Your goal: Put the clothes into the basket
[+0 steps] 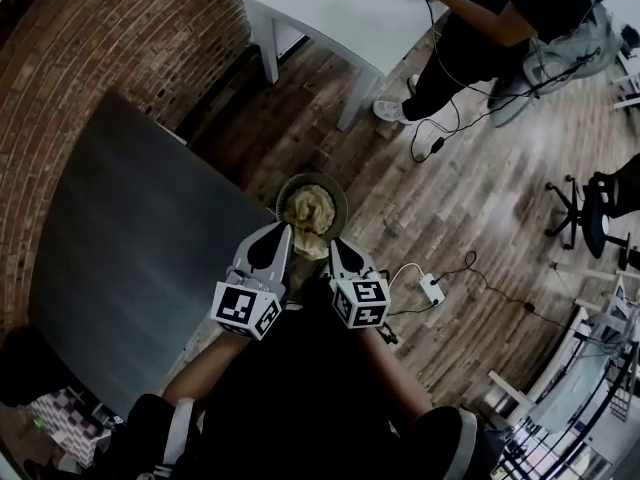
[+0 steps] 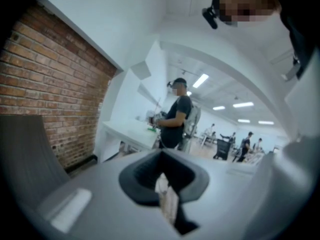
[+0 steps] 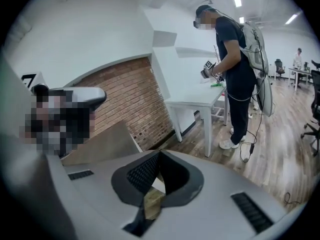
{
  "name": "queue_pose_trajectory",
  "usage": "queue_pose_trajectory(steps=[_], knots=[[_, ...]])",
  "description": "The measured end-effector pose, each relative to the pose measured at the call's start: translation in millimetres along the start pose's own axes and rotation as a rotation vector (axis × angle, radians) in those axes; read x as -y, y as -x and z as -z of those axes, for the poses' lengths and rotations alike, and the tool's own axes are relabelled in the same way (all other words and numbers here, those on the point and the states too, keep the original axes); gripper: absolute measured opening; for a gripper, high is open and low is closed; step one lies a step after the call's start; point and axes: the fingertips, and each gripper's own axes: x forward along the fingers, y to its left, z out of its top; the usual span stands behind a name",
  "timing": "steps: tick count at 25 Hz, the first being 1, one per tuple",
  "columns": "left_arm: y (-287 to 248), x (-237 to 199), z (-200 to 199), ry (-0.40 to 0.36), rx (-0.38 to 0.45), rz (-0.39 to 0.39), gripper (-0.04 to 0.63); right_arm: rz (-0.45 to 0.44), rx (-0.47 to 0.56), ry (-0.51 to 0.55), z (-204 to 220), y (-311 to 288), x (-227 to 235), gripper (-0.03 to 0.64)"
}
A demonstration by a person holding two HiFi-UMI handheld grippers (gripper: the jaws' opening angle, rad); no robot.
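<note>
The beige garment (image 1: 310, 213) hangs bunched right over the round basket (image 1: 341, 196), whose dark rim shows around it; whether its lower end rests inside cannot be told. The left gripper (image 2: 161, 169) has its jaws pressed together on a pale fold of that garment, which shows between the pads. The right gripper (image 3: 159, 169) is also closed tight, pinching a yellowish edge of the same cloth. In the head view both grippers sit side by side, tips toward the basket.

The basket stands on the wooden floor (image 1: 470, 198), just beside the corner of the grey bench (image 1: 130, 238). A brick wall (image 1: 110, 38) runs behind the bench. A white power strip (image 1: 431, 290) with its cable lies near, on the right. Well apart, another person (image 1: 490, 28) stands at a white table (image 1: 340, 8).
</note>
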Motion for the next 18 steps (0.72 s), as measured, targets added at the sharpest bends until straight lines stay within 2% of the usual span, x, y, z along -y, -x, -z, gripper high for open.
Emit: queue_pose_trajectory(steps=[8,18], knots=[[5.6,1.9,-19.1,-0.026,0.046,0.017,0.003,-0.037,0.031,0.02,-7.2,10.9,-17.3,0.006],[7.8,1.6,-27.0,-0.034,0.062,0.025,0.003,-0.045,0.061,0.015,-20.5,16.2,-19.9,0.006]])
